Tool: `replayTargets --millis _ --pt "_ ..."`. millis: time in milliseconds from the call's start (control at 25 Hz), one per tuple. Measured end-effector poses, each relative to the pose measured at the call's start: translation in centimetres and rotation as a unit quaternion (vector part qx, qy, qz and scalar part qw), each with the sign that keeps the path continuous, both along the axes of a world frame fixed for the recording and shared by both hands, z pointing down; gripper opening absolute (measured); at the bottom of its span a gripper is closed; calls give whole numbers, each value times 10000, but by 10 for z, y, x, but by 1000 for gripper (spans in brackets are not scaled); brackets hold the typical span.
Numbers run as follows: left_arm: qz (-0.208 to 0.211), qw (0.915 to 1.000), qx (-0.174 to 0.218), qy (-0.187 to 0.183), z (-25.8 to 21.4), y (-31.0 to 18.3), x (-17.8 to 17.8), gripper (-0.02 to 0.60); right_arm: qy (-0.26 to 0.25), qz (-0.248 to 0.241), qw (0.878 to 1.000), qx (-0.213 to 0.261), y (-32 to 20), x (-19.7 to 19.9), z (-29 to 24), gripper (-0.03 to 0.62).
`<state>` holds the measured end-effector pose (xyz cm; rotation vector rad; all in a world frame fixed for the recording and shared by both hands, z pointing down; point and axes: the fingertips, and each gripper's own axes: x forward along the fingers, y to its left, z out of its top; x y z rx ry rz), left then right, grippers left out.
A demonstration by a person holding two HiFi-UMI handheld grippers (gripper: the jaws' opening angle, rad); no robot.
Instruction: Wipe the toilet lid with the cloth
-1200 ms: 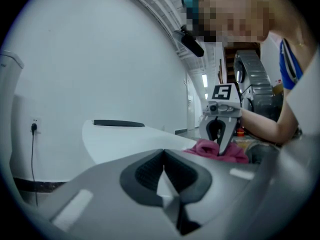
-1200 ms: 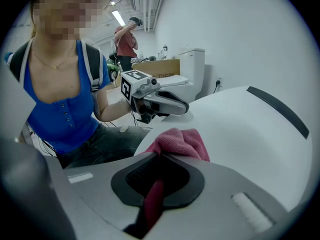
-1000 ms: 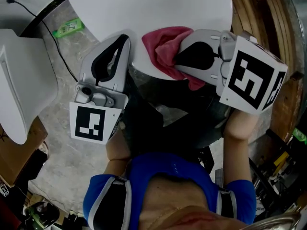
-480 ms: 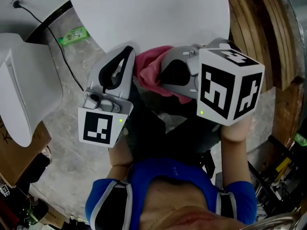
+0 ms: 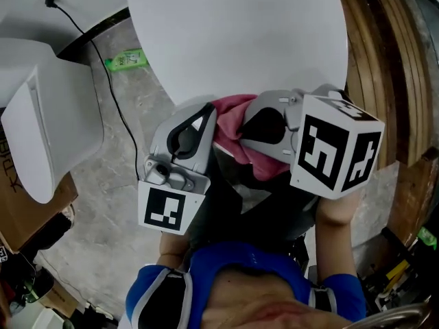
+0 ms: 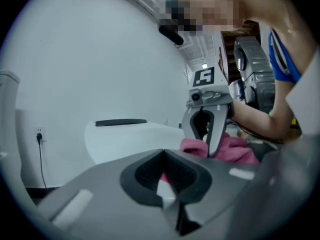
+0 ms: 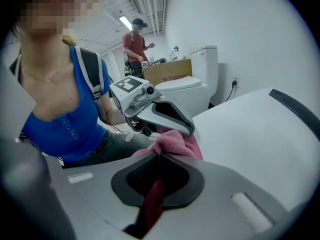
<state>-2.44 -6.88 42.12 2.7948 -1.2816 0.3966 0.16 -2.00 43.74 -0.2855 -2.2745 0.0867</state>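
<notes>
Left tongs closed; right tongs clamped on cloth, tips pointing toward each other

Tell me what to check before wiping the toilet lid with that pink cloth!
1. The right gripper holds the cloth: ok, jaws shut on it.
2. Cloth lies on the toilet lid: not ok, it sits at the near rim, mostly hanging off.
3. The left gripper is out of the way: not ok, shut, tip right beside the cloth.
4. Lid closed, nothing on it: ok.
5. Where the dirt is: cannot tell, lid looks plain white.
</notes>
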Motion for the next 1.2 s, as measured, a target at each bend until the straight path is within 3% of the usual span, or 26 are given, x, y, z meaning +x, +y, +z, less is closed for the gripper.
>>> replayTargets --millis 280,400,560,680,800,880,960,1200 --pt "-106 9996 -257 52 -1 -9 -3 3 -171 -135 9983 538 -35 -7 -7 11" --pt "-346 9975 -609 -95 1 -21 -8 3 -257 141 9925 1186 -78 -14 -12 11" --pt "-1016 9830 -1530 -30 4 -28 -9 3 -536 795 9828 1575 -110 -22 -22 11" --pt "-1432 9767 -1585 -183 -18 -35 -12 3 -1267 1726 9651 1509 -123 -30 -41 11" --pt "-1649 9748 -1505 -25 -81 -42 -16 3 -2033 2310 9410 1409 -114 -38 -95 11" --pt "-1734 9748 -1392 198 -146 -45 -19 2 -2166 2406 9338 1522 -100 -40 -151 11" --pt "-1717 9782 -1148 196 -219 -44 -19 2 -2313 2652 9218 1624 -90 -36 -220 11" --pt "-1754 9815 -575 513 -442 -7 -22 2 -2746 3697 8702 1749 -61 -14 -440 11"
